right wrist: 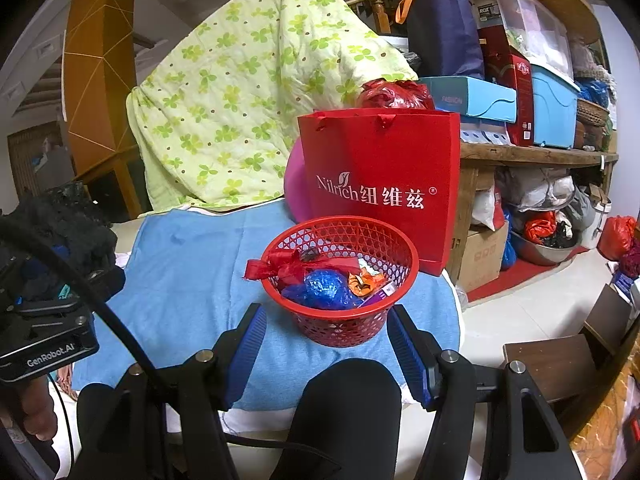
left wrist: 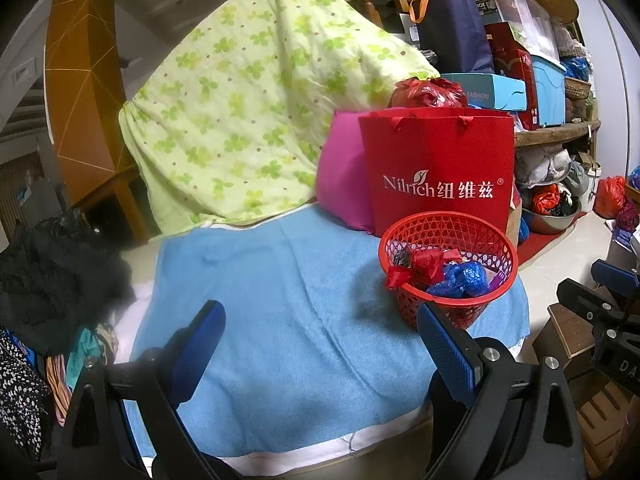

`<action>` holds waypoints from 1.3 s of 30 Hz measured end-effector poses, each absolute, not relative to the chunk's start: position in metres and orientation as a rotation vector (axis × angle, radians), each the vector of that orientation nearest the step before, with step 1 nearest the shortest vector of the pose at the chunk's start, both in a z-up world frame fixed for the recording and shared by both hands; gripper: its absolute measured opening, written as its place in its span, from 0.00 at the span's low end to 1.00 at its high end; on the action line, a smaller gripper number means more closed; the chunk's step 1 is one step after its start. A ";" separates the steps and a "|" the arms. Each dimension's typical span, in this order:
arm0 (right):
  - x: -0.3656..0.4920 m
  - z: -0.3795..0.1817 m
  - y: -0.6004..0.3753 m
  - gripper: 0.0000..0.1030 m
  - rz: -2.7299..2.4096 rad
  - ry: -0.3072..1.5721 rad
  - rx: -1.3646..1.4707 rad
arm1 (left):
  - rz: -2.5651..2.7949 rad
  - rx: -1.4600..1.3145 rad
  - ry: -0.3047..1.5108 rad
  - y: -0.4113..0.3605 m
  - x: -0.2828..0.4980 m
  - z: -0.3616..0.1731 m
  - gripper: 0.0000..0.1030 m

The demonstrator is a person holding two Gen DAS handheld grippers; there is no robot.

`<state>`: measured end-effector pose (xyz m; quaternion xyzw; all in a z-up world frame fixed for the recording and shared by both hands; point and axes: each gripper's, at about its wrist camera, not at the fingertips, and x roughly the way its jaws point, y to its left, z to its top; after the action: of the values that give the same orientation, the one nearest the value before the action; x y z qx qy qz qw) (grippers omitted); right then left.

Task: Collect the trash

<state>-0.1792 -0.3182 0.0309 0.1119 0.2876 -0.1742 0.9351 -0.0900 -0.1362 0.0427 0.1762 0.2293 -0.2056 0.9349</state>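
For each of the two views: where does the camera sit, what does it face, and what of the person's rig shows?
Left wrist: on the left gripper, facing the blue towel; the right gripper shows at its right edge.
Right wrist: on the right gripper, facing the red basket; the left gripper's body and a knee show.
Shared: basket, towel, red paper bag, green quilt.

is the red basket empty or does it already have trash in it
Not empty. The red basket stands upright on the blue towel and holds a crumpled blue wrapper, a red ribbon and an orange wrapper.
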 end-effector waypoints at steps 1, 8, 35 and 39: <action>-0.179 0.031 -0.318 0.65 -0.356 0.588 0.228 | -0.421 0.360 0.469 -0.136 -0.090 0.043 0.94; -0.177 0.032 -0.314 0.65 -0.359 0.586 0.211 | -0.421 0.358 0.473 -0.135 -0.089 0.042 0.94; -0.174 0.030 -0.317 0.65 -0.347 0.594 0.217 | -0.422 0.360 0.478 -0.134 -0.088 0.043 0.94; -0.174 0.030 -0.317 0.65 -0.345 0.595 0.216 | -0.420 0.360 0.479 -0.134 -0.087 0.043 0.94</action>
<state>-0.1737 -0.3174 0.0303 0.1056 0.2913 -0.1688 0.9357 -0.0866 -0.1340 0.0434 0.1762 0.2340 -0.2055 0.9338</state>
